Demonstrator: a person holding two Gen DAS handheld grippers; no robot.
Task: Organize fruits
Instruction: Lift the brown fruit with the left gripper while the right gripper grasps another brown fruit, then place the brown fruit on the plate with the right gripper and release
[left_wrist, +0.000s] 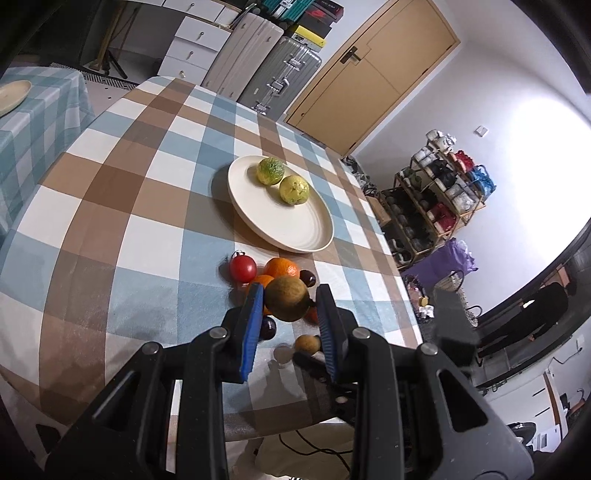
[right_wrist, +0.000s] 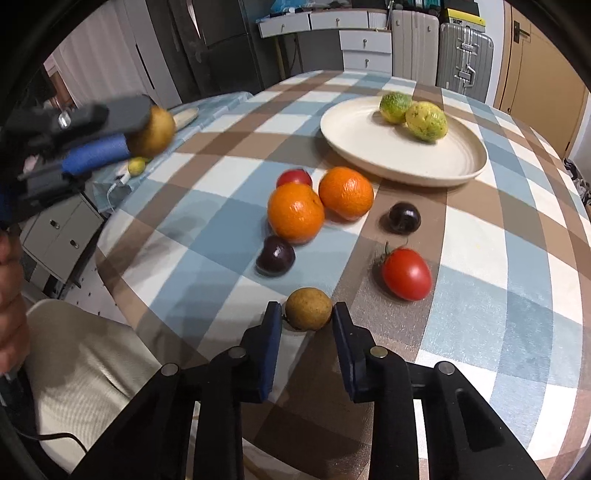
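Two hand-held grippers worked a scattering of fruit on a checked-cloth desk (right_wrist: 517, 258). The left gripper (left_wrist: 290, 299) held a brown round fruit (left_wrist: 286, 298) clear of the cloth, its jaws nearly closed and pinching it on both sides. The right gripper (right_wrist: 307, 314) had its jaws closed on a second small brown fruit (right_wrist: 308, 308), which appeared to sit on the desk at the near edge. Beyond it lay two oranges (right_wrist: 295, 212), two dark plums (right_wrist: 275, 255) and a red tomato (right_wrist: 406, 273) at about two o'clock. A cream plate (right_wrist: 369, 140), toward one o'clock, carried two yellow-green fruits (right_wrist: 426, 116). The step in hand seemed to be pickup; next, each fruit would likely need lifting and carrying to the plate, then releasing clear of the pair there.
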